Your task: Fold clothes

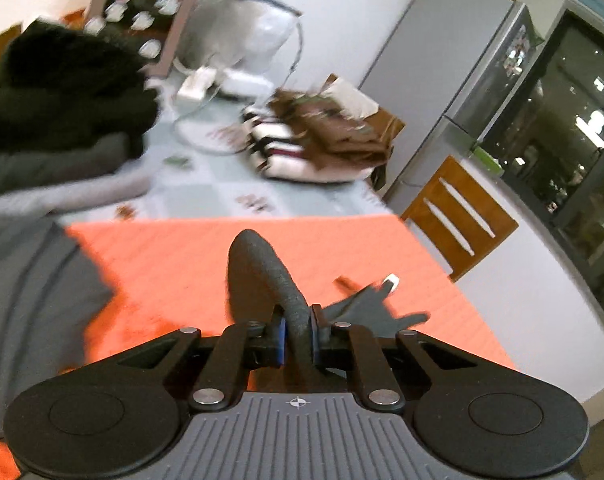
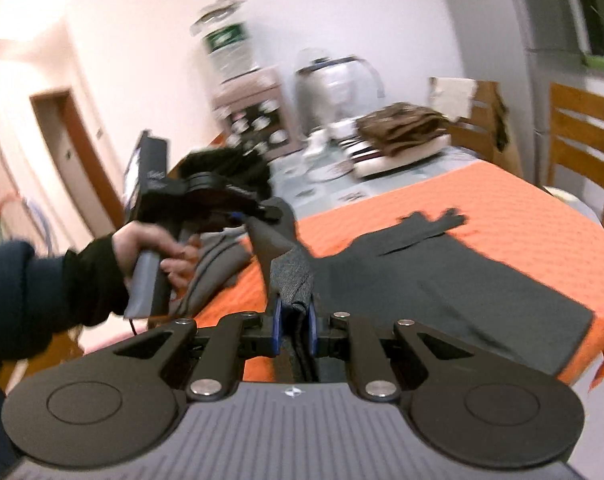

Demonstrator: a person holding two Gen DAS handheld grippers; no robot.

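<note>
Both claws clamped on dark grey garment [image 2: 441, 272]: left gripper [image 1: 298, 334] pinches raised fold, right gripper [image 2: 294, 322] pinches edge; rest lies ahead-right on orange cloth [image 2: 521, 208]. Folded pile [image 2: 401, 128] far ahead.

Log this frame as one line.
task: fold clothes | left gripper: shut on dark grey garment | right gripper: shut on same garment | surface: orange cloth
</note>
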